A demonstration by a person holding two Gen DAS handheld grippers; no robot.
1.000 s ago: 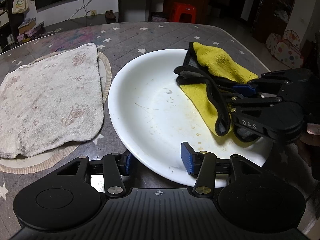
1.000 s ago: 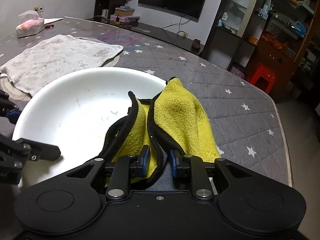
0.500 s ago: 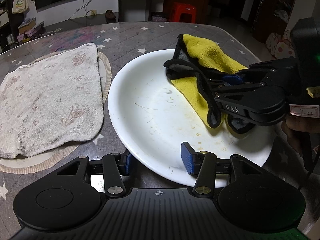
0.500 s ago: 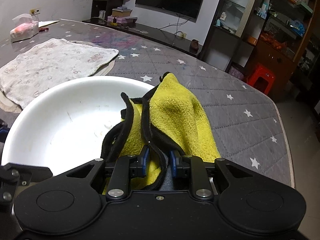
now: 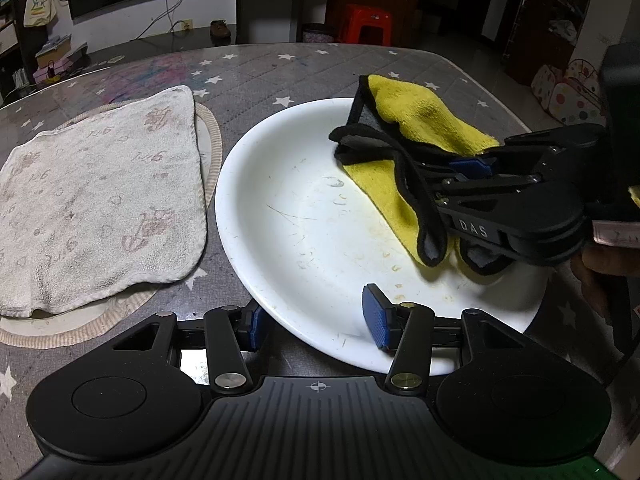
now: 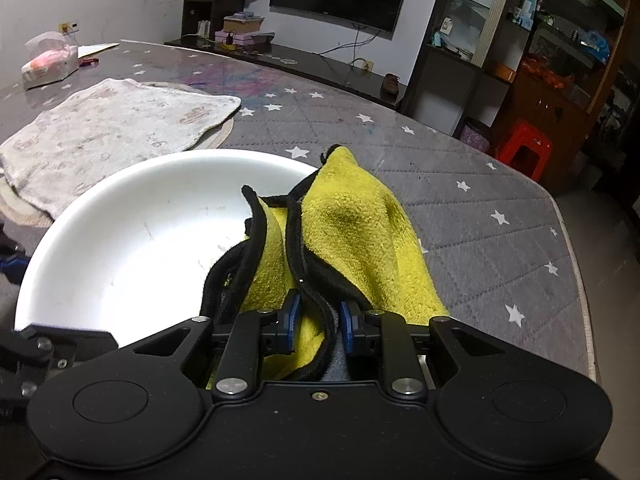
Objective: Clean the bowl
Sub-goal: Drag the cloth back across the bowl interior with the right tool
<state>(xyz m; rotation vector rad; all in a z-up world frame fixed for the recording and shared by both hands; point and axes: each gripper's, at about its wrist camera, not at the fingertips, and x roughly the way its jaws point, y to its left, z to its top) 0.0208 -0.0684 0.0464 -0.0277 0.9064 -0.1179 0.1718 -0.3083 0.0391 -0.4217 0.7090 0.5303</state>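
Yellow cloth [image 6: 356, 240] pinched in right tongs [image 6: 318, 322]; only left view shows left tongs [image 5: 316, 322] spread across bowl [image 5: 280, 200] rim.

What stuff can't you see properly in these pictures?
- Bowl under the yellow cloth: in both views the cloth covers that part, so any dirt there is hidden.
- Left gripper: in the left wrist view the bowl's rim hides whether its fingers touch it.
- Round mat: the white towel covers most of it.
- Person: only a bit of hand, cut off by the edge.
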